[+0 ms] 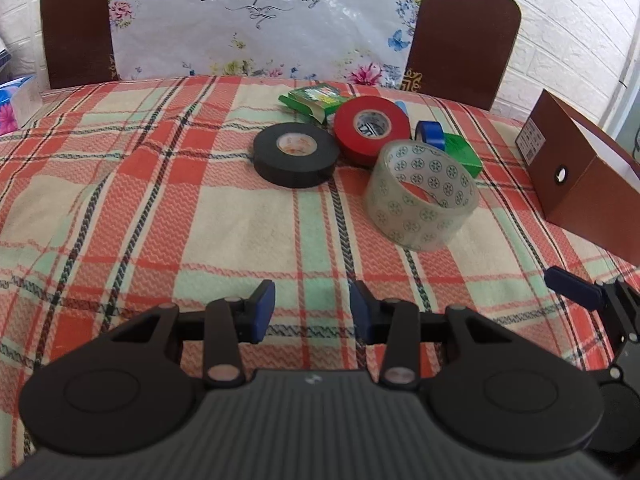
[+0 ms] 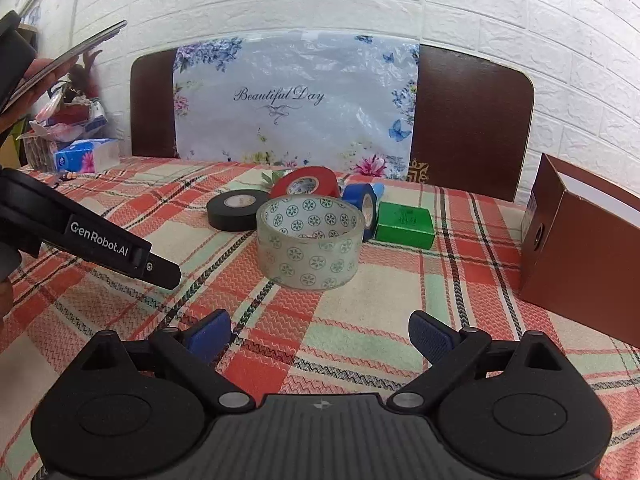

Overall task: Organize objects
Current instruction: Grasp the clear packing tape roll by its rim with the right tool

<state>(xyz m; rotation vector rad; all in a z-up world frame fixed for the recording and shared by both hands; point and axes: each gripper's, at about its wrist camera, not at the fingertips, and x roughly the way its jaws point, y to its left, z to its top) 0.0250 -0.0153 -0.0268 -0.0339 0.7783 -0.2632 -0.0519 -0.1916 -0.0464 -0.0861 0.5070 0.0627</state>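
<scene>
On the plaid tablecloth (image 1: 160, 208), the brown box (image 2: 580, 264) stands open at my right, the clear tape roll (image 2: 310, 240) tilted on its edge dead ahead of my right gripper (image 2: 320, 338), nearer it than my left gripper (image 1: 312, 312). Both tilt down over bare cloth, jaws apart and empty, the right wider. Black tape roll (image 1: 295, 154) lies flat beyond.

"Beautiful Day" on the floral sheet (image 1: 264, 20), "GenRobot.AI" on the left gripper (image 2: 100, 240)
</scene>
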